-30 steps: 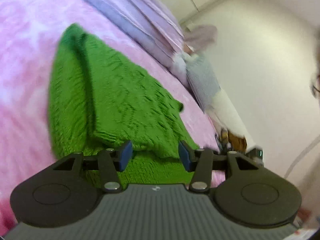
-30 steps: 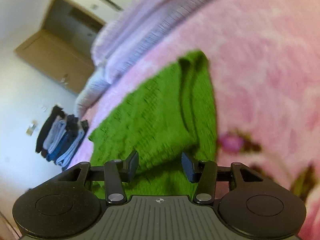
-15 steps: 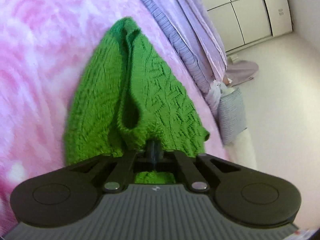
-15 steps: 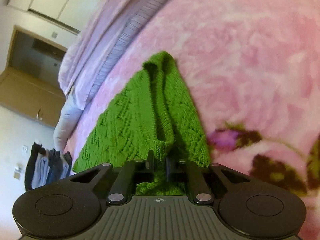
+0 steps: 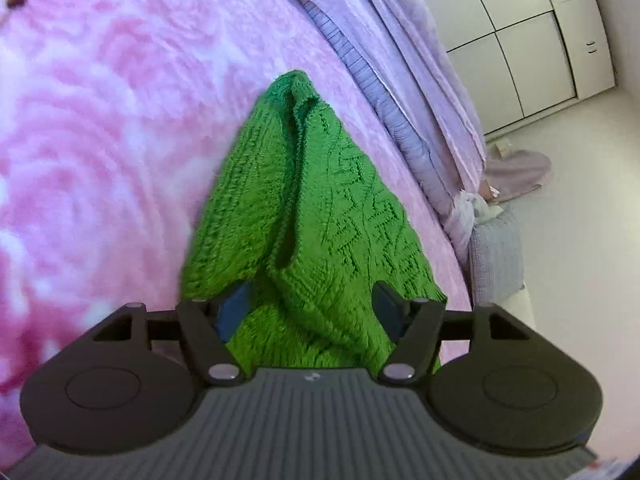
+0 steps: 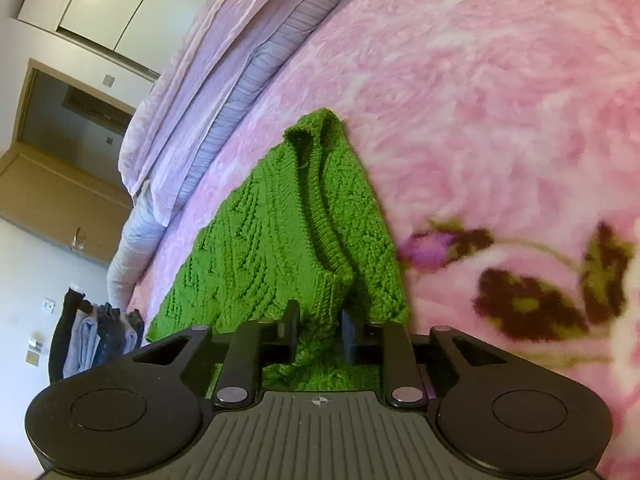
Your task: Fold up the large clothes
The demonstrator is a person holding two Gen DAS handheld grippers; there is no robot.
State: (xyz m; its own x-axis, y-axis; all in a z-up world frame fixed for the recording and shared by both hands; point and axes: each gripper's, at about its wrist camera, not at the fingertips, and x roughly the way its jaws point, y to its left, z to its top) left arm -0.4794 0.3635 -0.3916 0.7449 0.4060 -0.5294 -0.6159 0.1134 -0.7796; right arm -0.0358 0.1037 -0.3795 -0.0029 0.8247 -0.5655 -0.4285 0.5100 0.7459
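Note:
A green knitted sweater (image 5: 320, 208) lies folded lengthwise on a pink flowered blanket (image 5: 100, 120), narrowing toward its far end. My left gripper (image 5: 310, 308) is open at the near end, with a bunched fold of the knit rising between its wide-apart blue pads without being clamped. In the right wrist view the same sweater (image 6: 272, 240) runs away from me, its ribbed edge leading into my right gripper (image 6: 320, 326). That gripper is shut on a pinch of the sweater's near edge. The part of the sweater under both grippers is hidden.
Folded lilac bedding (image 5: 400, 60) lies along the bed's far side, also visible as lilac bedding (image 6: 224, 92). A grey cushion (image 5: 496, 248) sits off the bed's edge. White wardrobe doors (image 5: 520, 52) stand behind. Dark clothes (image 6: 92, 336) hang at the left, by a wooden door (image 6: 60, 184).
Both grippers closed on the sweater's near edge about half a second ago. The left one has since opened wide and let go, while the right still holds the knit.

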